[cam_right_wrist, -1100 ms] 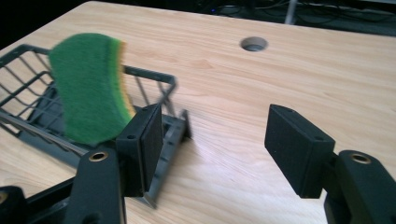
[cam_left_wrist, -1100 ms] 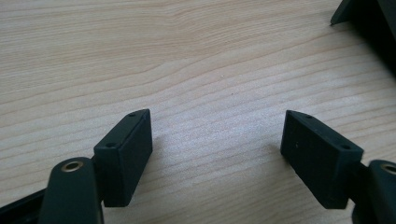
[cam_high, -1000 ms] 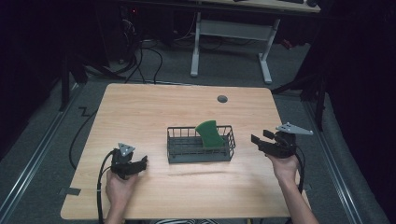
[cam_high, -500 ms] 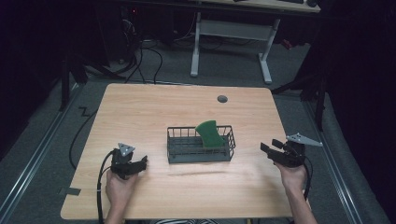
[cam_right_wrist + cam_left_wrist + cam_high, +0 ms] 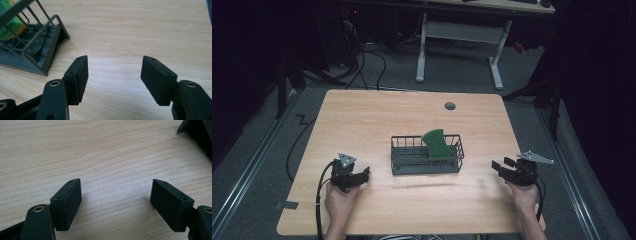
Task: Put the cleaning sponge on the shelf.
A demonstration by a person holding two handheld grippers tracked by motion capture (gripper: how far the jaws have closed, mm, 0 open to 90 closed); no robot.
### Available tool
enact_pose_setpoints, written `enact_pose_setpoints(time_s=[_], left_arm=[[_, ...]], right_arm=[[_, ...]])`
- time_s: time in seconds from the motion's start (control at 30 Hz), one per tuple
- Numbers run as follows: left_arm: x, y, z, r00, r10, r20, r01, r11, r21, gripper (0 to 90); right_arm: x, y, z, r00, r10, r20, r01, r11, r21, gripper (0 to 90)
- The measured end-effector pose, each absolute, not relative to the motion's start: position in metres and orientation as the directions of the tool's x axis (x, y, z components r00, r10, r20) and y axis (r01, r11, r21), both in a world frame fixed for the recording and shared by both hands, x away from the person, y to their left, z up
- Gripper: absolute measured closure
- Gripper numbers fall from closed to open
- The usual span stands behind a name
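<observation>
Both tools rest near the front edge of the table [image 5: 362,115], probably in a waiting pose. The left tool [image 5: 362,174] and the right tool [image 5: 499,166] are wide apart and empty. Between them, mid-table, the wire rack [image 5: 402,162] holds a green plate [image 5: 436,144] upright, just beside the right tool.

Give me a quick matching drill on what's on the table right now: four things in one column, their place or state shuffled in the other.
1. green board
2. wire rack
3. left gripper
4. round grommet hole

A. at the table's far side
B. open, near the table's left front
C. standing tilted in the rack
D. dark, at the table's centre

Pairs: 1-C, 2-D, 3-B, 4-A
</observation>
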State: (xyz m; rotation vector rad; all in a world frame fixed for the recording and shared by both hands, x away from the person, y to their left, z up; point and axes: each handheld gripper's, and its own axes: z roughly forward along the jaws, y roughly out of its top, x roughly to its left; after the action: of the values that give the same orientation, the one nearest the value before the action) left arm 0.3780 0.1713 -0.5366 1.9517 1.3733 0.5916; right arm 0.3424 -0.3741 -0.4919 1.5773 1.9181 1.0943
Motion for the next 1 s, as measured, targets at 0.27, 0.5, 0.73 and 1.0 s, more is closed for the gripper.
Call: enact_pose_setpoints(time_s=[0.27,0.5,0.73,1.0], left_arm=[[0.378,0.171,-0.537,0.343,0.939,-0.013,0.635,-0.222,0.74,25.4],[0.378,0.171,-0.537,0.343,0.939,-0.013,0.635,-0.222,0.74,25.4],[0.378,0.171,-0.537,0.343,0.939,-0.013,0.636,-0.222,0.74,25.4],[0.378,0.171,-0.537,0.343,0.939,-0.013,0.636,-0.222,0.74,25.4]], right_arm=[[0.343,-0.375,-0.507,-0.251,0.959,0.128,0.629,0.061,0.775,39.3],[0.344,-0.373,-0.517,-0.242,0.963,0.121,0.641,0.065,0.765,39.3],[0.345,-0.37,-0.524,-0.235,0.968,0.092,0.649,0.086,0.756,39.2],[0.346,-0.368,-0.528,-0.234,0.969,0.078,0.649,0.095,0.755,38.7]])
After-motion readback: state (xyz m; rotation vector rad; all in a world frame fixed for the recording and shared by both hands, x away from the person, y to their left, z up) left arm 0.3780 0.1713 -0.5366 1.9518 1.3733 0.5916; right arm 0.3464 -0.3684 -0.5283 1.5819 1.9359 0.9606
